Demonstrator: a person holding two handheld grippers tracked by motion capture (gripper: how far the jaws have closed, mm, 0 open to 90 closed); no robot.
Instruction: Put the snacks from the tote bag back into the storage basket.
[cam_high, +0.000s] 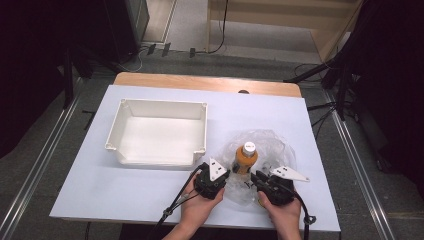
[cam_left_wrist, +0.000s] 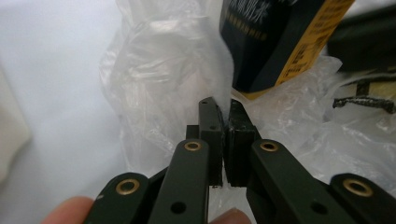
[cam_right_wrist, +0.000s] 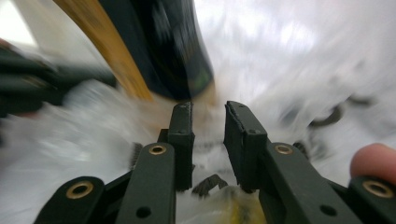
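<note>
- A white rectangular table cover (cam_high: 150, 195) has bare room along its 9 o'clock side and its near edge at 7 o'clock; a strip of bare wooden tabletop (cam_high: 200, 81) shows beyond it at 12 o'clock.
- An open, white, rigid plastic bin with a notched near wall (cam_high: 116, 125) sits left of centre, well apart from the far edge.
- A crumpled, clear, glossy plastic bag (cam_high: 272, 145) lies at about 4 o'clock, near the cover's right edge.
- An upright orange-filled bottle with a white cap and dark label (cam_high: 245, 156) stands in the middle of the bag, between the two grippers.
- The left gripper (cam_left_wrist: 223, 122), held in the person's left hand (cam_high: 200, 207), sits at the bottle's 8 o'clock; its jaws are pressed together, pinching a thin fold of the bag film just beside the bottle's base.
- The right gripper (cam_right_wrist: 208, 122), in the right hand (cam_high: 285, 215), sits at the bottle's 4 o'clock; its jaws stand slightly apart over the film, the view is blurred, and whether they grip film I cannot tell.
</note>
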